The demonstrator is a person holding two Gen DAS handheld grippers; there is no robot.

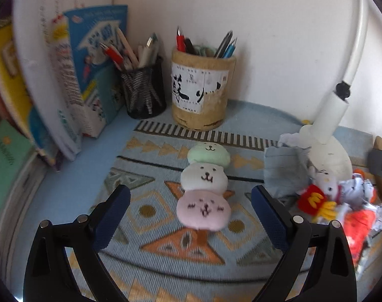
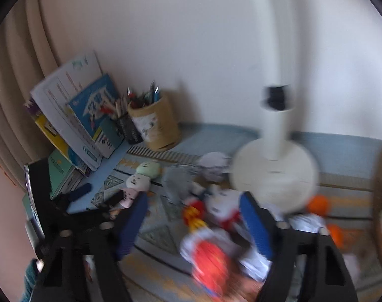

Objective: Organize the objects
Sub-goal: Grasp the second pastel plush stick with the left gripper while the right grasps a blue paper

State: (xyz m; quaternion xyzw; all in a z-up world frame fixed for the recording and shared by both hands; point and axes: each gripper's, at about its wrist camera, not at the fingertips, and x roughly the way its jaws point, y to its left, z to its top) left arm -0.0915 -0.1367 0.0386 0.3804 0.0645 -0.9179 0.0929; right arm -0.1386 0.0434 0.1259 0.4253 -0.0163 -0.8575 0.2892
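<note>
A three-ball plush skewer [image 1: 203, 188], green, white and pink with small faces, lies on the patterned mat [image 1: 145, 156]. My left gripper [image 1: 191, 188] hovers over it, open, one blue pad on each side of the pink ball and clear of it. The right wrist view is blurred. In it my right gripper [image 2: 193, 198] hangs open above a pile of a white plush with red fries [image 2: 221, 201] and a red-and-white crumpled packet [image 2: 208, 261]. A gap shows between the left pad and the packet. The same pile sits at the right of the left view, with the packet [image 1: 359, 229] lying flat.
A bamboo pen cup [image 1: 201, 93] and a black mesh pen cup [image 1: 143, 93] stand by the wall. Leaning books [image 1: 90, 75] fill the left. A white lamp base [image 1: 329, 156] and a grey cloth [image 1: 281, 171] crowd the right. Orange bits [image 2: 319, 203] lie beyond the pile.
</note>
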